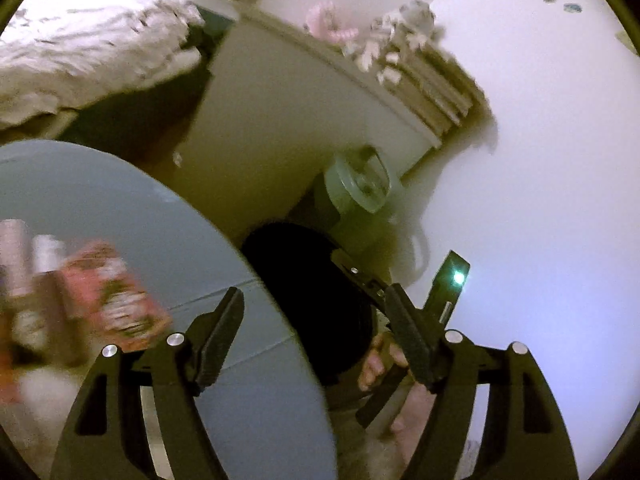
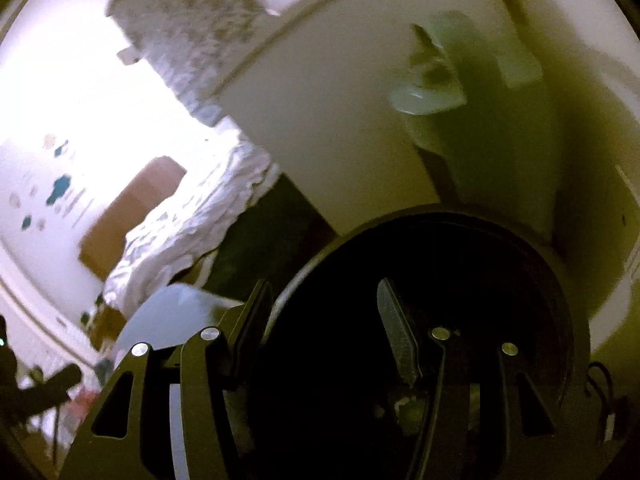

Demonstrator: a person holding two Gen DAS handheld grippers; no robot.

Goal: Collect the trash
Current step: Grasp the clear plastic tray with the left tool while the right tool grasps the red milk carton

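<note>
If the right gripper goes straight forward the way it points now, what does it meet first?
Most likely the black bin: the right gripper stands open and empty, aimed into its dark mouth. Depth is unclear, so it may reach the inner wall or the trash inside.

White walls (image 1: 540,140), a rumpled white bed (image 1: 80,52) and a grey-blue table (image 1: 120,200) under dim yellowish light.

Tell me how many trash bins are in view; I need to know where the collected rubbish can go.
1. A black round bin sits on the floor beside the blue table, right under the open, empty right gripper. Others may be out of view.
</note>
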